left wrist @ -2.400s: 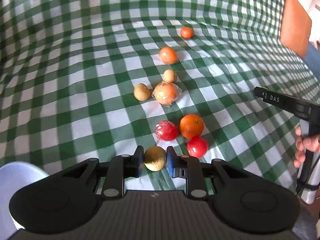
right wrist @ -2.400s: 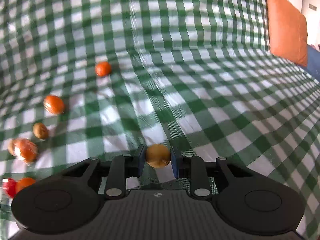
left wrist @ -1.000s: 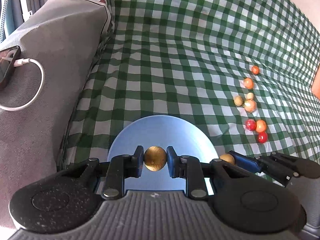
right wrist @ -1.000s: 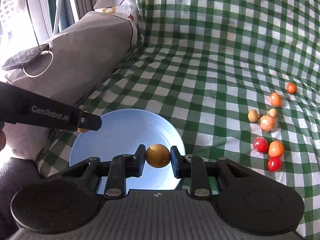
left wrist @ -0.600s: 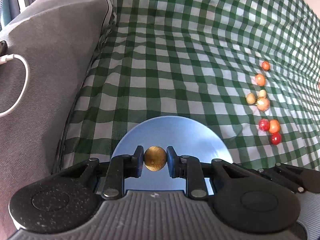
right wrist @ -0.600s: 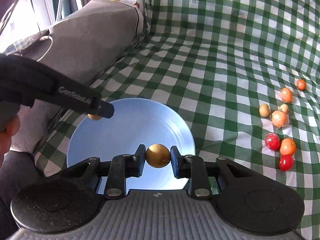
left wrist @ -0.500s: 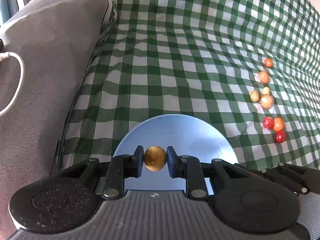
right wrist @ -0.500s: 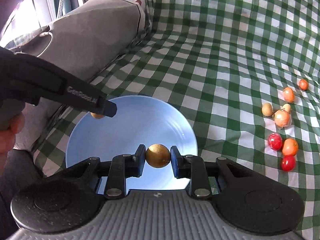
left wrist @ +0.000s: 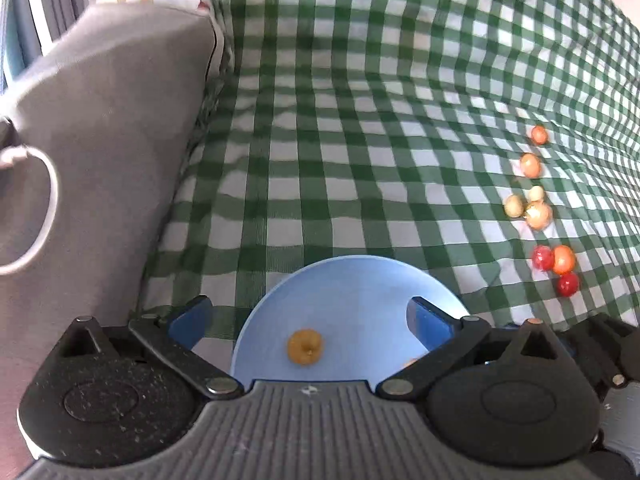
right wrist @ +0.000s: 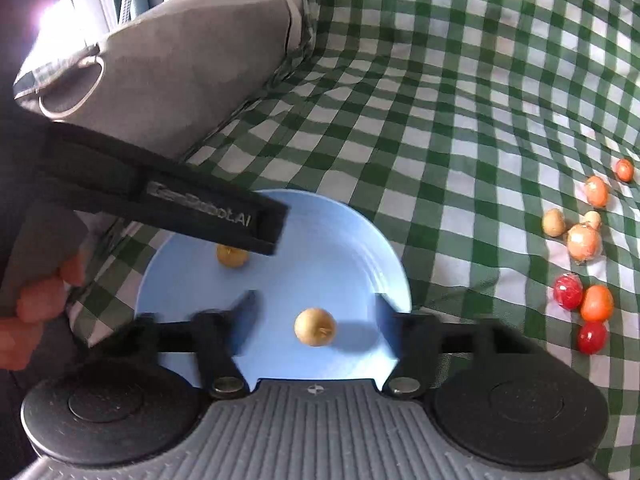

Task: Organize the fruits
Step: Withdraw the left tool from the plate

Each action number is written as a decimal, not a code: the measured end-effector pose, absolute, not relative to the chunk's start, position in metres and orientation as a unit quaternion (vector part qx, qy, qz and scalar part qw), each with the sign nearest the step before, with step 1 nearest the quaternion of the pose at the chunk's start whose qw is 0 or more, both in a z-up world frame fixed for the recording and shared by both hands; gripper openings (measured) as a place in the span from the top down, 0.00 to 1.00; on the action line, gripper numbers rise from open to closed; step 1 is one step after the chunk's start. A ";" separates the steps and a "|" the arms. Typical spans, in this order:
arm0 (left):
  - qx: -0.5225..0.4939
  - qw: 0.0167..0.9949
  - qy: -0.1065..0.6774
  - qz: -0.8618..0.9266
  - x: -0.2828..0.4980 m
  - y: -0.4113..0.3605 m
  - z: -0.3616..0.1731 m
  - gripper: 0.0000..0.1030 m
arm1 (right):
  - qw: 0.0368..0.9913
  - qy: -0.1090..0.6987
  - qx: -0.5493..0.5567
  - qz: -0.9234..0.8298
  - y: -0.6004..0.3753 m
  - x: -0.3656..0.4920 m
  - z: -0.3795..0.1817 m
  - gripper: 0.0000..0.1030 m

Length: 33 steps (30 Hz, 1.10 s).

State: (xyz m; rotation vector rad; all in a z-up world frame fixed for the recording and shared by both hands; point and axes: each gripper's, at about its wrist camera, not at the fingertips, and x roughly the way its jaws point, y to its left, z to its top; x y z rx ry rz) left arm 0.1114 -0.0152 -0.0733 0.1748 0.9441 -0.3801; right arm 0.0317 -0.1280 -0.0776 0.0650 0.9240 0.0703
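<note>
Both the left gripper (left wrist: 310, 314) and the right gripper (right wrist: 316, 312) are opening over the blue plate (right wrist: 344, 240), with nothing pressed between the jaws, and each golden fruit (left wrist: 305, 346) (right wrist: 315, 327) is on the plate, apart from the fingers.

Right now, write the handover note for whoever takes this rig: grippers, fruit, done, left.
Left gripper: jaws opening, nothing pressed; its golden fruit lies on the blue plate.
Right gripper: jaws opening too; its golden fruit sits loose between them over the plate.
Done: two fruits released at the plate.
Left: eight fruits on the checked cloth, in a loose line from the small orange one to the red one.
</note>
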 end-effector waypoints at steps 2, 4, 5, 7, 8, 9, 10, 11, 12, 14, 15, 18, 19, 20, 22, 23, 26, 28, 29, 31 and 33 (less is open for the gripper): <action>0.089 0.865 0.461 -0.176 0.104 -0.013 -0.067 0.00 | 0.895 0.445 0.028 0.030 -0.129 0.022 -0.069 0.06; 0.085 0.867 0.462 -0.167 0.092 -0.007 -0.059 0.00 | 0.895 0.444 0.031 0.030 -0.131 0.008 -0.061 0.01; 0.081 0.868 0.462 -0.164 0.085 -0.003 -0.055 0.00 | 0.895 0.444 0.035 0.032 -0.132 -0.001 -0.057 0.01; 0.081 0.867 0.466 -0.158 0.072 0.004 -0.048 0.00 | 0.893 0.448 0.038 0.034 -0.132 -0.016 -0.051 0.01; 0.083 0.867 0.467 -0.155 0.067 0.008 -0.044 0.00 | 0.893 0.447 0.038 0.031 -0.132 -0.024 -0.047 0.01; 0.086 0.868 0.466 -0.150 0.062 0.011 -0.040 0.00 | 0.894 0.446 0.039 0.027 -0.132 -0.030 -0.044 0.01; 0.089 0.870 0.463 -0.145 0.057 0.014 -0.035 0.00 | 0.896 0.442 0.040 0.023 -0.131 -0.036 -0.041 0.01; 0.090 0.871 0.461 -0.141 0.053 0.019 -0.031 0.00 | 0.898 0.438 0.041 0.019 -0.131 -0.042 -0.036 0.01; 0.091 0.873 0.459 -0.136 0.047 0.022 -0.027 0.00 | 0.901 0.432 0.042 0.015 -0.130 -0.046 -0.032 0.01; 0.091 0.877 0.455 -0.128 0.036 0.027 -0.019 0.00 | 0.907 0.418 0.046 0.004 -0.130 -0.056 -0.022 0.01; 0.093 0.877 0.454 -0.125 0.031 0.028 -0.017 0.00 | 0.910 0.412 0.048 -0.001 -0.130 -0.060 -0.017 0.01; 0.093 0.880 0.448 -0.128 0.013 0.031 -0.008 0.00 | 0.919 0.391 0.055 -0.013 -0.129 -0.074 -0.004 0.01; 0.093 0.881 0.445 -0.130 0.008 0.032 -0.005 0.00 | 0.921 0.386 0.057 -0.014 -0.128 -0.078 0.000 0.01; 0.094 0.883 0.441 -0.131 0.004 0.032 -0.002 0.00 | 0.923 0.381 0.057 -0.016 -0.127 -0.082 0.002 0.01; 0.096 0.887 0.433 -0.132 -0.005 0.033 0.004 0.00 | 0.925 0.374 0.058 -0.018 -0.126 -0.090 0.006 0.01; 0.097 0.888 0.429 -0.132 -0.009 0.034 0.006 0.00 | 0.926 0.372 0.059 -0.019 -0.125 -0.094 0.008 0.01; 0.098 0.891 0.423 -0.132 -0.021 0.036 0.013 0.00 | 0.928 0.366 0.061 -0.019 -0.121 -0.106 0.013 0.01; 0.098 0.891 0.422 -0.134 -0.027 0.036 0.016 0.00 | 0.930 0.362 0.061 -0.020 -0.120 -0.113 0.015 0.01; 0.098 0.891 0.423 -0.135 -0.029 0.036 0.017 0.00 | 0.931 0.360 0.061 -0.023 -0.119 -0.116 0.016 0.01; 0.100 0.890 0.423 -0.137 -0.034 0.035 0.018 0.00 | 0.932 0.357 0.063 -0.024 -0.118 -0.121 0.018 0.01; 0.102 0.891 0.421 -0.139 -0.036 0.035 0.020 0.00 | 0.933 0.354 0.063 -0.027 -0.118 -0.125 0.019 0.01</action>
